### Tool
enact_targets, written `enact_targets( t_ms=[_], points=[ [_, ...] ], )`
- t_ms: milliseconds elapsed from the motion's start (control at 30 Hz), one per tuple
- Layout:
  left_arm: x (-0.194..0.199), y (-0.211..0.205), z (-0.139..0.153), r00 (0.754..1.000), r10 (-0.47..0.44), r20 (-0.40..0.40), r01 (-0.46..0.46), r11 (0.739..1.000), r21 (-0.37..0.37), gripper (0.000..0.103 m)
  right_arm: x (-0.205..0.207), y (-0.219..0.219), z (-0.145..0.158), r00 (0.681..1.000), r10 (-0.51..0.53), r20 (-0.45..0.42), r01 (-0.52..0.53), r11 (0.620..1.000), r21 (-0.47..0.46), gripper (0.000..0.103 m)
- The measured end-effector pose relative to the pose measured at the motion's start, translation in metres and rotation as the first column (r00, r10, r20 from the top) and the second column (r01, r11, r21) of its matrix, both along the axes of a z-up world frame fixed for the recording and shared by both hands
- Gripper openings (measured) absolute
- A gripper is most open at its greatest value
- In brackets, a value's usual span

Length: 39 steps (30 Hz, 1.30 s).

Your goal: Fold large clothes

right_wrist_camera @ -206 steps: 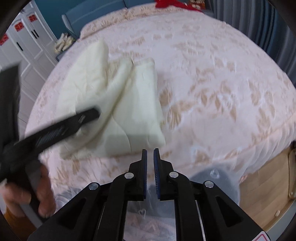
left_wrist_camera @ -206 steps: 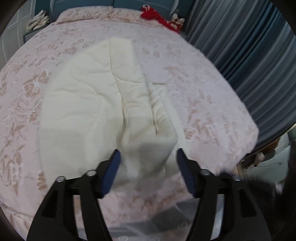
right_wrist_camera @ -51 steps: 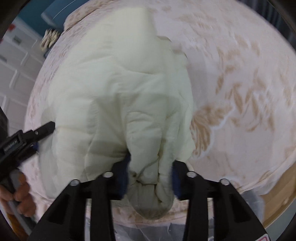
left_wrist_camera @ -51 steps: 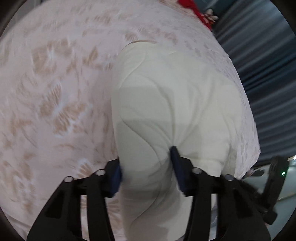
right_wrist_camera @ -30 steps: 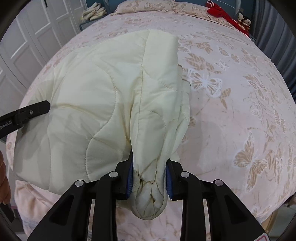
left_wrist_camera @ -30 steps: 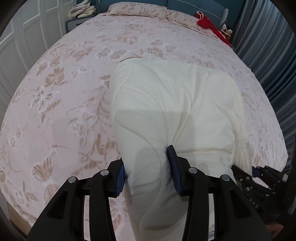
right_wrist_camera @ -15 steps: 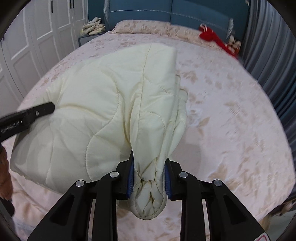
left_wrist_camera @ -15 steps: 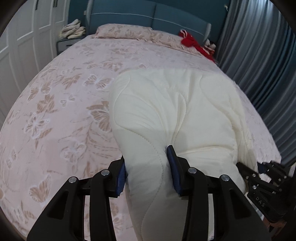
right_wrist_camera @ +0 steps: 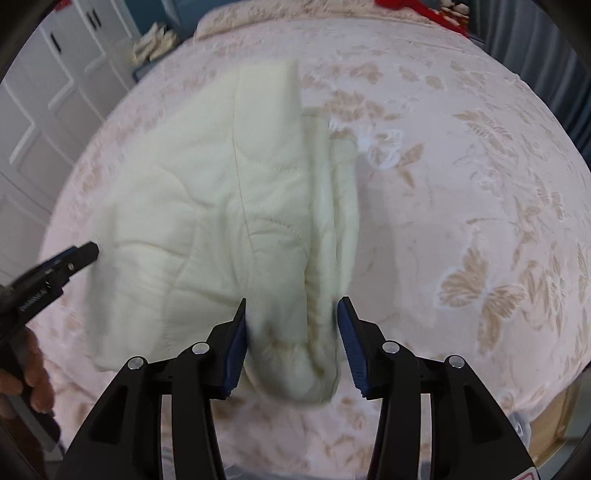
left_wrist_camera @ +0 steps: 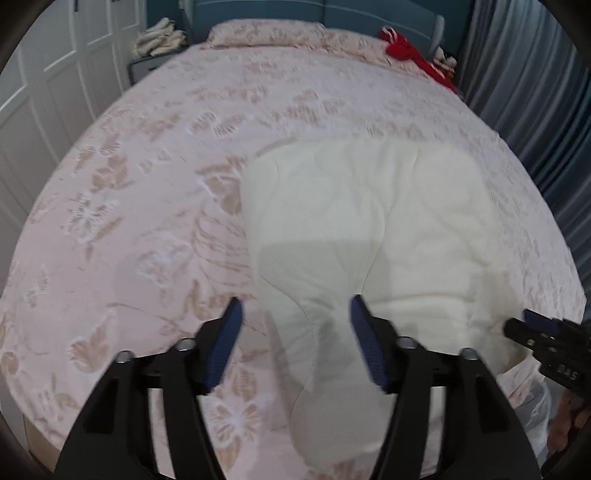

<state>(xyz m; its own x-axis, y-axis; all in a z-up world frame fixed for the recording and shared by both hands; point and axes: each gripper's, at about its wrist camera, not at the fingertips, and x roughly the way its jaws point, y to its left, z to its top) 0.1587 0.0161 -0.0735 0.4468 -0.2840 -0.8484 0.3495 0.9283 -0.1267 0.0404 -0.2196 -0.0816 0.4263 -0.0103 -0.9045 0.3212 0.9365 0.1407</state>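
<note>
A cream quilted jacket (left_wrist_camera: 369, 229) lies folded on the pink floral bedspread (left_wrist_camera: 147, 184); it also shows in the right wrist view (right_wrist_camera: 221, 192). My left gripper (left_wrist_camera: 295, 339) is open, its blue pads standing either side of the jacket's near left corner. My right gripper (right_wrist_camera: 291, 343) is open too, its pads astride the bunched near right corner. The right gripper's tip shows at the right edge of the left wrist view (left_wrist_camera: 543, 332). The left gripper shows at the left of the right wrist view (right_wrist_camera: 55, 269).
A pillow (left_wrist_camera: 266, 29) and a red item (left_wrist_camera: 410, 51) lie at the head of the bed. White wardrobe doors (left_wrist_camera: 44, 74) stand on the left, grey curtains (left_wrist_camera: 535, 74) on the right. A nightstand with folded cloths (left_wrist_camera: 159, 40) is at the far left.
Both grippers have opened and let go of the jacket corners. The jacket has dropped flat onto the bed.
</note>
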Motion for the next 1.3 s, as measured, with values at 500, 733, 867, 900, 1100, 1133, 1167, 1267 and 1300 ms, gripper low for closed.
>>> enact_targets(
  t_ms=[500,733,867,900,1100,1133,1167,1267,1300],
  points=[
    [0.02,-0.015,-0.005,0.989,0.107,-0.101,-0.104,0.994,0.037,0.063,0.041,0.001,-0.009,0.998,0.055,-0.024,-0.055,0.998,-0.005,0.008],
    [0.009,-0.031,-0.027,0.99,0.083,-0.116,-0.072,0.993,0.09,0.065,0.037,0.001,-0.042,0.993,0.043,-0.109,-0.053,0.995,-0.087,0.007],
    [0.008,-0.041,-0.033,0.993,0.077,-0.093,-0.064,0.988,0.14,0.065,0.045,0.0,-0.056,0.989,0.049,-0.138,-0.064,0.993,-0.101,0.007],
    [0.008,-0.043,-0.035,0.993,0.076,-0.091,-0.062,0.987,0.145,0.065,0.047,-0.001,-0.059,0.989,0.05,-0.142,-0.064,0.993,-0.101,0.008],
    [0.01,-0.05,-0.046,0.992,0.087,-0.095,-0.071,0.984,0.164,0.065,0.05,-0.003,-0.069,0.988,0.051,-0.147,-0.065,0.994,-0.089,0.008],
    [0.01,-0.051,-0.047,0.992,0.087,-0.093,-0.071,0.983,0.168,0.065,0.051,-0.003,-0.07,0.988,0.051,-0.145,-0.065,0.994,-0.088,0.008],
    [0.01,-0.051,-0.047,0.992,0.089,-0.09,-0.073,0.983,0.171,0.065,0.051,-0.002,-0.071,0.988,0.056,-0.142,-0.069,0.994,-0.088,0.009],
    [0.009,-0.038,-0.038,0.987,0.1,-0.122,-0.09,0.993,0.082,0.066,0.043,-0.006,-0.053,0.996,0.047,-0.075,-0.052,0.997,-0.059,0.015],
    [0.01,-0.032,-0.037,0.984,0.104,-0.146,-0.098,0.994,0.05,0.07,0.038,-0.007,-0.047,0.998,0.036,-0.051,-0.039,0.998,-0.053,0.017]
  ],
)
